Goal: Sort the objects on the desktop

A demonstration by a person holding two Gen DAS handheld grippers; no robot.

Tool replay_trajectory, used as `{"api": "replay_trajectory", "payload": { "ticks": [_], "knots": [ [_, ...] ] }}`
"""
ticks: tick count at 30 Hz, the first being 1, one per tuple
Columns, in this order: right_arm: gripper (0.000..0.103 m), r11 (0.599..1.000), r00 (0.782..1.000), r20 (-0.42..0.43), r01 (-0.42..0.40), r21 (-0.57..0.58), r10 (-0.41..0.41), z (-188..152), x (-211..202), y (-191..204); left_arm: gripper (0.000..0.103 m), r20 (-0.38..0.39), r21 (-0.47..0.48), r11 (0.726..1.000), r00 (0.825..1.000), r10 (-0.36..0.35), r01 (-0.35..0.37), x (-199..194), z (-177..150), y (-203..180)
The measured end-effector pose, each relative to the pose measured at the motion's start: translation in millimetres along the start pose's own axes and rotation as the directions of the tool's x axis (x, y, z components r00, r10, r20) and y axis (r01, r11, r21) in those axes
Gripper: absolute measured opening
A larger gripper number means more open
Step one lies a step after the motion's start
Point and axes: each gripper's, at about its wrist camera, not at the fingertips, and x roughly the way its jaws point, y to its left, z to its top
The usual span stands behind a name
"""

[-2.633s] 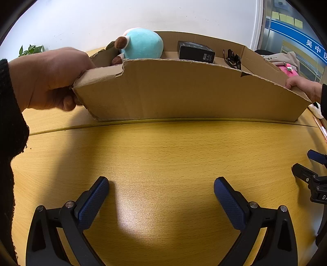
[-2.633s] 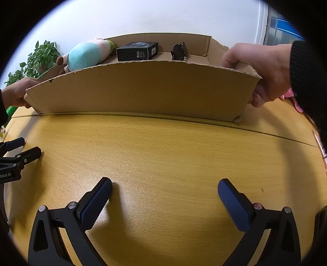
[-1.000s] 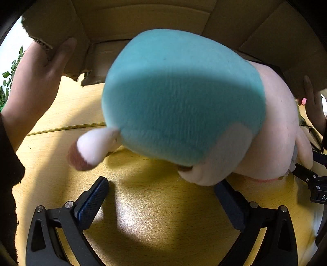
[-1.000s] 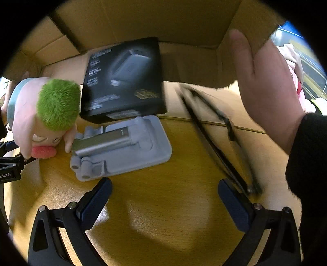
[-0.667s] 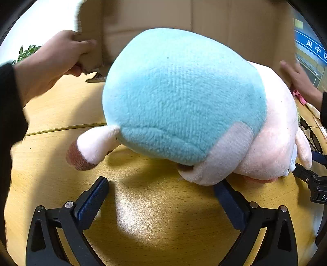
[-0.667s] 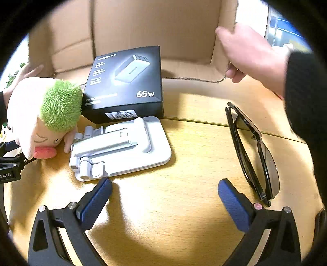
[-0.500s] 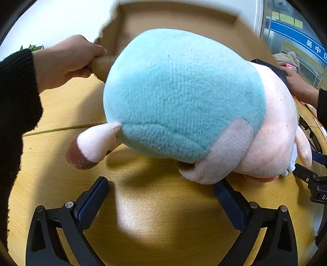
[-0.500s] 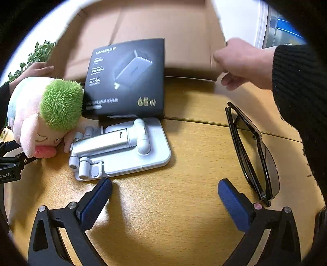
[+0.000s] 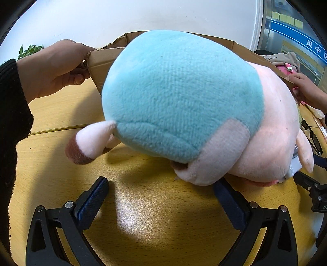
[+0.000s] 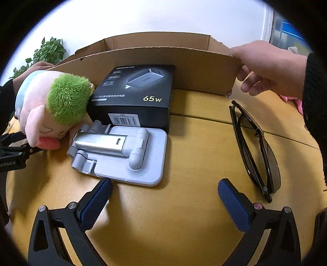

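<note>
Plush (image 9: 184, 98) lies crosswise just ahead of left gripper (image 9: 161, 196), touching its right finger; stand (image 10: 122, 151), glasses (image 10: 255, 147) ahead of right gripper (image 10: 163, 196); both jaws apart, empty

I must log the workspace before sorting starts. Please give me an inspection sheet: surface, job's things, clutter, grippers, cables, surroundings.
Surface: wooden table, with a seam line across it.
Job's things: plush toy lying on its side; black charger box behind the grey folding stand and touching it; sunglasses folded, lying apart at the right; cardboard box upright behind them, held at both ends by bare hands.
Clutter: pink item at the far right, too hidden to name.
Grippers: left gripper open, empty, in front of the plush toy; right gripper open, empty.
Cables: nothing seen.
Surroundings: white wall; green plant; blue sign.
</note>
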Motion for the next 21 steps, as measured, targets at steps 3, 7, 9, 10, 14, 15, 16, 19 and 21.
{"api": "replay_trajectory", "payload": {
  "ticks": [3, 7, 9, 10, 14, 15, 16, 19, 21],
  "knots": [
    [0.103, 1.0, 1.0, 0.0, 0.001, 0.0, -0.001, -1.3, 2.3, 6.1, 0.103, 0.0, 0.0, 1.0, 1.0, 0.0, 0.0, 0.1, 0.1, 0.0],
    [0.103, 1.0, 1.0, 0.0, 0.001, 0.0, -0.001, -2.6, 1.9, 6.3, 0.103, 0.0, 0.001, 1.0, 1.0, -0.001, 0.001, 0.0, 0.0, 0.0],
    [0.103, 1.0, 1.0, 0.0, 0.001, 0.0, -0.001, -2.7, 1.9, 6.4, 0.103, 0.0, 0.001, 1.0, 1.0, -0.001, 0.001, 0.0, -0.1, -0.1],
    [0.103, 1.0, 1.0, 0.0, 0.001, 0.0, -0.001, -3.9, 1.6, 6.5, 0.103, 0.0, 0.001, 1.0, 1.0, -0.001, 0.001, 0.0, -0.1, 0.0],
    [0.103, 1.0, 1.0, 0.0, 0.001, 0.0, -0.001, -5.2, 1.2, 6.6, 0.103, 0.0, 0.002, 1.0, 1.0, -0.001, 0.001, 0.0, -0.1, -0.1],
    [0.103, 1.0, 1.0, 0.0, 0.001, 0.0, -0.001, -5.4, 1.2, 6.6, 0.103, 0.0, 0.002, 1.0, 1.0, -0.001, 0.001, -0.1, -0.1, 0.1],
    [0.103, 1.0, 1.0, 0.0, 0.001, 0.0, -0.001, -5.7, 1.1, 6.6, 0.103, 0.0, 0.002, 1.0, 1.0, -0.001, 0.001, 0.0, -0.1, -0.1],
    [0.103, 1.0, 1.0, 0.001, 0.001, 0.0, -0.001, -6.5, 0.8, 6.7, 0.103, 0.0, 0.002, 1.0, 1.0, -0.001, 0.001, 0.0, -0.2, -0.1],
    [0.103, 1.0, 1.0, 0.001, 0.001, 0.0, -0.001, -6.8, 0.8, 6.7, 0.103, 0.0, 0.003, 1.0, 1.0, -0.002, 0.002, 0.0, -0.2, -0.2]
  ]
}}
